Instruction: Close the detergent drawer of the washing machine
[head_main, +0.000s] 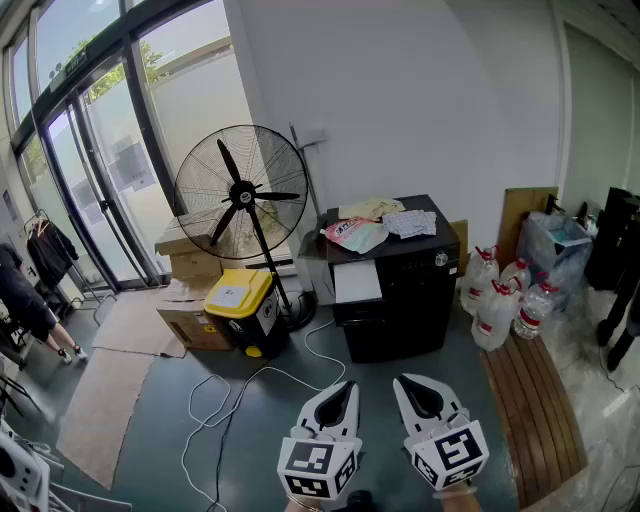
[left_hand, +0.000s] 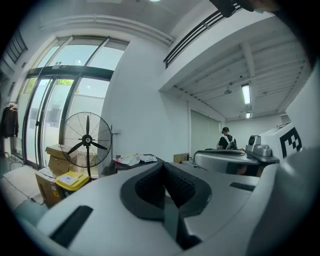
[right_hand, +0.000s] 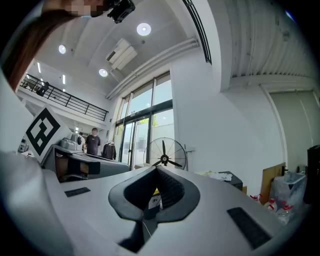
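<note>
Your left gripper (head_main: 343, 392) and right gripper (head_main: 408, 388), both clenched and empty, hang over the floor (head_main: 250, 430), well short of the black washing machine (head_main: 400, 310) (that pale panel (head_main: 357, 282) is probably its drawer). Walk in and push it squarely.

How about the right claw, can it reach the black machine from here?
Probably not yet: the right claw hangs short of the black machine, floor between them. Nothing blocks the way, though.
</note>
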